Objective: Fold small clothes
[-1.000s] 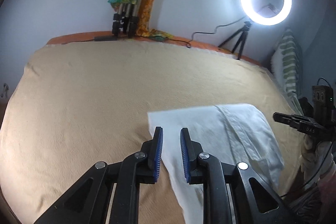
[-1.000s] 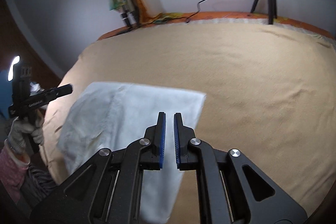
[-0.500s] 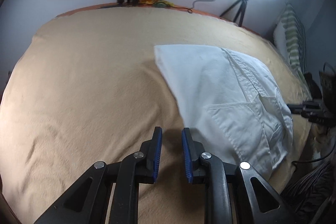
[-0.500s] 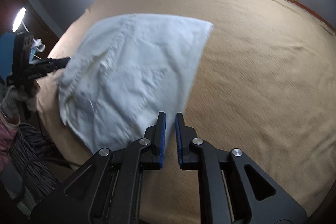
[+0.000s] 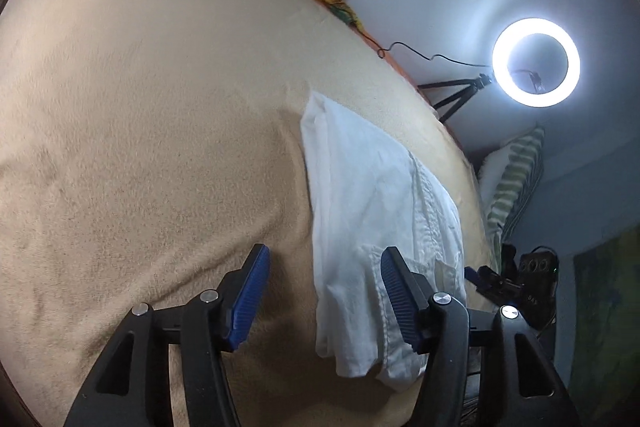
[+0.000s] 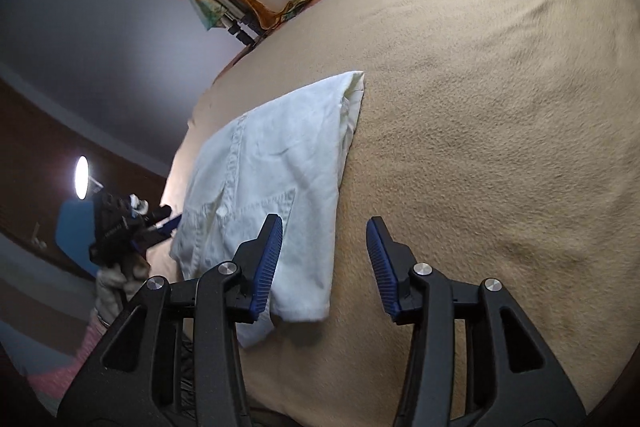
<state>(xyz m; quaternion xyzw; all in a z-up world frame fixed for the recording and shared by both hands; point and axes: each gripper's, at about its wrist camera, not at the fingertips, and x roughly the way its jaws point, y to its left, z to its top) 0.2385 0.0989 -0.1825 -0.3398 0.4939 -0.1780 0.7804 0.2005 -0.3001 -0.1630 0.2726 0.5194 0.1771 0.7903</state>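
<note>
Here the folded white garment [image 5: 372, 211] lies between both open tongs.

Folded shirt [image 5: 372, 203] apparently at blanket [image 5: 140, 107] edge

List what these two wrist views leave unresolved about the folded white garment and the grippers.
- White garment: near hem hidden behind the left gripper finger; its near end overhangs the blanket edge.
- Right wrist view: right gripper finger covers its near corner.
- Layers beneath: unseen.

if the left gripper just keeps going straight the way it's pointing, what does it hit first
Most likely the left edge of the folded white shirt lying on the tan blanket. The open left gripper straddles that edge, though depth is unclear.
</note>
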